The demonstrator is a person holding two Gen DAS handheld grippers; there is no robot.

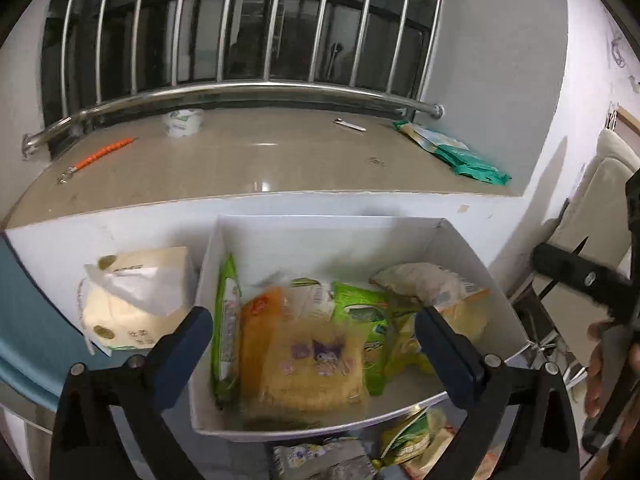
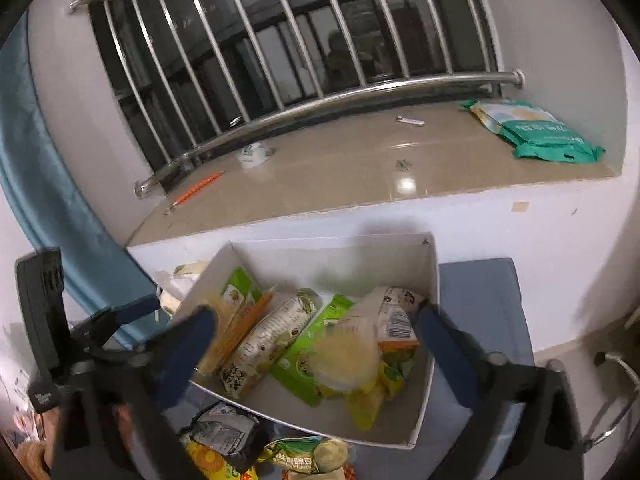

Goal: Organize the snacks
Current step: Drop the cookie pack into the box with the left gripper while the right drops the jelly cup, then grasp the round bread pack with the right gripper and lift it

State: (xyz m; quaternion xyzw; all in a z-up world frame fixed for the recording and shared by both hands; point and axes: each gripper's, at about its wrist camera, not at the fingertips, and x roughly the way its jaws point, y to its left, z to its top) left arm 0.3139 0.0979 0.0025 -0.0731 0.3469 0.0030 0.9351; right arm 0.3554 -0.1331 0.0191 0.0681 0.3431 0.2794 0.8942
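A white cardboard box [image 1: 500, 292] stands below a window ledge and holds several snack packs. In the left wrist view a clear pack of yellow snacks [image 1: 316, 364] lies in the box between my open left gripper's [image 1: 316, 336] fingers; it is blurred and not pinched. A tall green pack [image 1: 226, 320] leans on the box's left wall. In the right wrist view the box [image 2: 424, 408] holds green, white and orange packs, and a blurred round yellow snack [image 2: 348, 360] hangs between my open right gripper's [image 2: 316, 336] fingers. Loose packs [image 2: 224, 436] lie in front of the box.
A tissue pack [image 1: 132, 300] sits left of the box. The ledge [image 1: 256, 160] carries a green bag [image 1: 456, 152], a white cup [image 1: 184, 122] and an orange pen [image 1: 100, 156]. Window bars rise behind. A blue curtain [image 2: 44, 160] hangs left; a chair [image 1: 592, 232] stands right.
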